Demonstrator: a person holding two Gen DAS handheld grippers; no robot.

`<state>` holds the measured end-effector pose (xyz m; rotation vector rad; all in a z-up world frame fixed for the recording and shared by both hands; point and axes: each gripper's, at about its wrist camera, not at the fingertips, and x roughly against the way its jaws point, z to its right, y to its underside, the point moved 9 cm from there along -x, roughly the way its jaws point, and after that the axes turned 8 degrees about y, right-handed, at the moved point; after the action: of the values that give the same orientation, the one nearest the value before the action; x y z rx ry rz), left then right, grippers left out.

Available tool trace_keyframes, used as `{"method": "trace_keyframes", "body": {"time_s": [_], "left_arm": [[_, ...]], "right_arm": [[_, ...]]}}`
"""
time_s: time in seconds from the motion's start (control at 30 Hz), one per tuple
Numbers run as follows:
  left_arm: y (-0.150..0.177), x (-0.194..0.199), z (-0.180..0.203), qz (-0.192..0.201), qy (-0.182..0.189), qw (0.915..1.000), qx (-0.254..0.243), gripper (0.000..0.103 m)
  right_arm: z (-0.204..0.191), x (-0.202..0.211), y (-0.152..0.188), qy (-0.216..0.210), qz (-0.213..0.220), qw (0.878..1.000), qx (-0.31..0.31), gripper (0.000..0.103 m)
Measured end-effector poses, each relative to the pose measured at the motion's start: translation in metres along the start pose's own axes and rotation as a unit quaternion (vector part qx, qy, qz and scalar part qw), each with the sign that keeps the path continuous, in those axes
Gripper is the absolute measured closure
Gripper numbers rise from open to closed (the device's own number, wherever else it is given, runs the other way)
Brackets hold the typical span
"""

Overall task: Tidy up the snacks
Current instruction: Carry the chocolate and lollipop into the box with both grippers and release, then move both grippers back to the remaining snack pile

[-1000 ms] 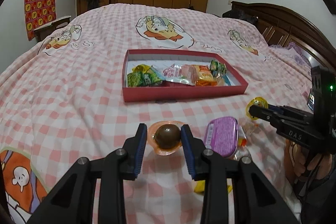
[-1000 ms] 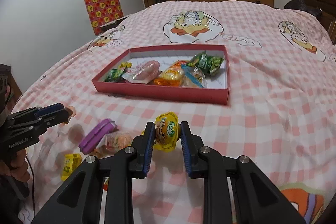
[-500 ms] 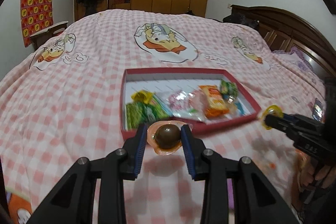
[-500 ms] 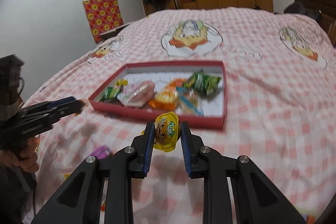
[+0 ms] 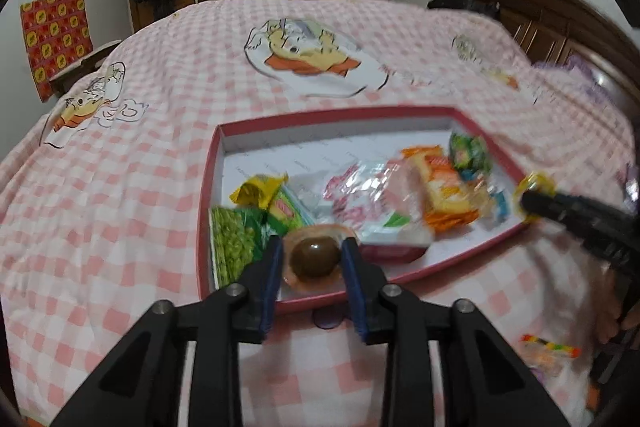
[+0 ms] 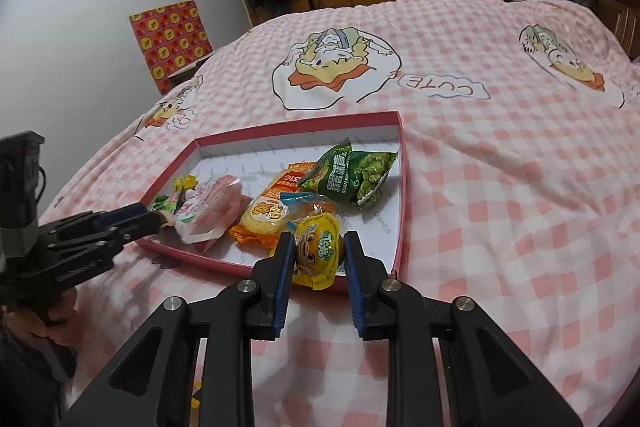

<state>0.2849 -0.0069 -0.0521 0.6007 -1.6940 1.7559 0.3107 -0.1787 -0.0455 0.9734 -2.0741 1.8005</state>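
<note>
My left gripper (image 5: 312, 247) holds a clear cup with a brown jelly ball (image 5: 314, 259) over the near left corner of the red tray (image 5: 206, 211); its jaws are closing on the cup. My right gripper (image 6: 319, 247) is shut on a yellow jelly cup (image 6: 318, 255) with a cartoon lid, just above the tray's near edge (image 6: 402, 195). In the left wrist view the right gripper (image 5: 532, 203) and its yellow cup (image 5: 536, 185) show at the tray's right corner. The left gripper (image 6: 152, 219) reaches over the tray's left side in the right wrist view.
The tray holds a green pea packet (image 6: 356, 179), an orange packet (image 6: 272, 211), a pink clear packet (image 6: 212, 203) and other snacks. Loose sweets (image 5: 548, 351) lie on the pink checked bedspread near a person's hand. A wooden headboard stands far right, wardrobes at the back.
Both grippers have moved forward with their cups, from above the bedspread to over the tray's near edge. The purple tin and loose sweets have dropped out of the left view.
</note>
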Motion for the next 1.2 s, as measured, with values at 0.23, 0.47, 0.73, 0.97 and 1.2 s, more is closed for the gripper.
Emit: {"method": "trace_keyframes", "body": {"time_s": [0.23, 0.47, 0.73, 0.97, 1.2], "left_arm": [[0.004, 0.004, -0.005, 0.003, 0.001, 0.9999, 0.013, 0.069], [0.005, 0.019, -0.003, 0.012, -0.003, 0.9999, 0.0, 0.043], [0.004, 0.035, 0.002, 0.024, 0.002, 0.9997, -0.001, 0.04], [0.002, 0.045, 0.008, 0.032, 0.008, 0.9994, -0.01, 0.036], [-0.001, 0.048, 0.007, 0.029, 0.015, 0.9995, 0.006, 0.034]], "right_arm": [[-0.001, -0.014, 0.001, 0.015, -0.01, 1.0, 0.008, 0.077], [0.001, -0.014, 0.002, 0.012, -0.011, 1.0, 0.004, 0.077], [0.0, -0.007, 0.0, 0.022, 0.01, 1.0, 0.013, 0.046], [-0.004, -0.004, -0.001, 0.028, 0.016, 0.999, 0.023, 0.041], [-0.016, 0.004, 0.0, 0.032, 0.026, 0.998, 0.055, 0.04]]}}
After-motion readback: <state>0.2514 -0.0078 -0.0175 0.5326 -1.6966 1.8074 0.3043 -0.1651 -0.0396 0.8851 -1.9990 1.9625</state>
